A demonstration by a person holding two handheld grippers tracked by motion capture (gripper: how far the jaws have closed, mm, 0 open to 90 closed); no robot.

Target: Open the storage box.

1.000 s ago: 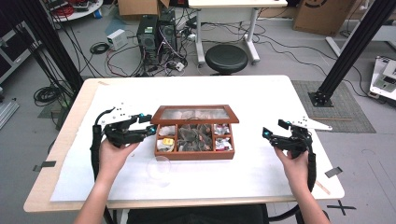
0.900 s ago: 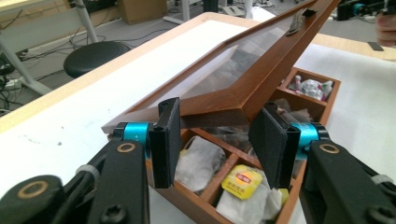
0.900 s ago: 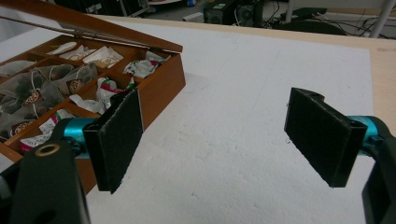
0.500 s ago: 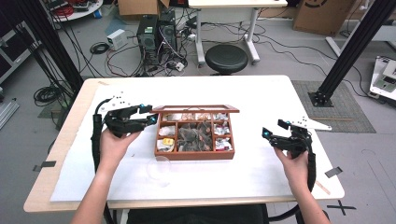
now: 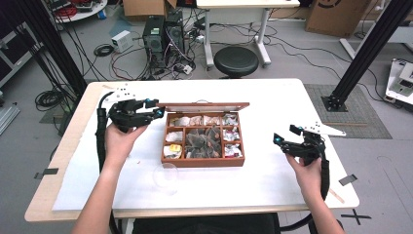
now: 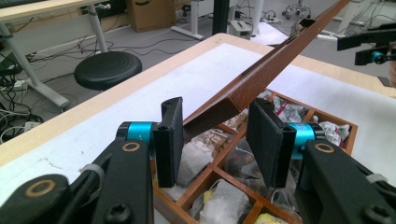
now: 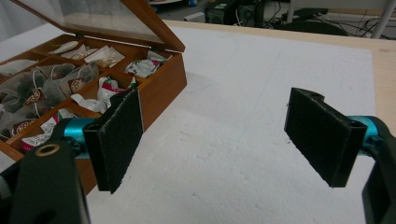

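Step in hand: opening the wooden tea box (image 5: 204,161). Box sits mid-table, hinge edge toward 12 o'clock, front wall toward 6.

Left gripper (image 5: 157,108) is at the box's 10 o'clock corner. In the left gripper view the lid (image 6: 261,79) corner lies between the jaws; they've just been closing in, and the near pad looks to touch the lid edge while the far one stands apart from it. I can't tell whether there is a real pinch or just a prop. The lid is raised and tilted, roughly edge-on from the high view, not yet laid back.

Right gripper (image 5: 276,140) hangs at the box's 3 o'clock, well apart from it, jaws wide open with only bare white table cover (image 7: 243,140) between them. Nothing held.

Tea bags (image 5: 200,144) are exposed in the compartments, with sachets in the side cells. A clear plastic cup (image 5: 165,176) lies near the box's 7 o'clock corner.

Next move, my read: left carries the lid on past vertical toward 12 o'clock, following the hinge arc so the box isn't dragged. If the box shifts, right should brace the 3 o'clock wall, then go for a tea bag once the lid is out of the way.
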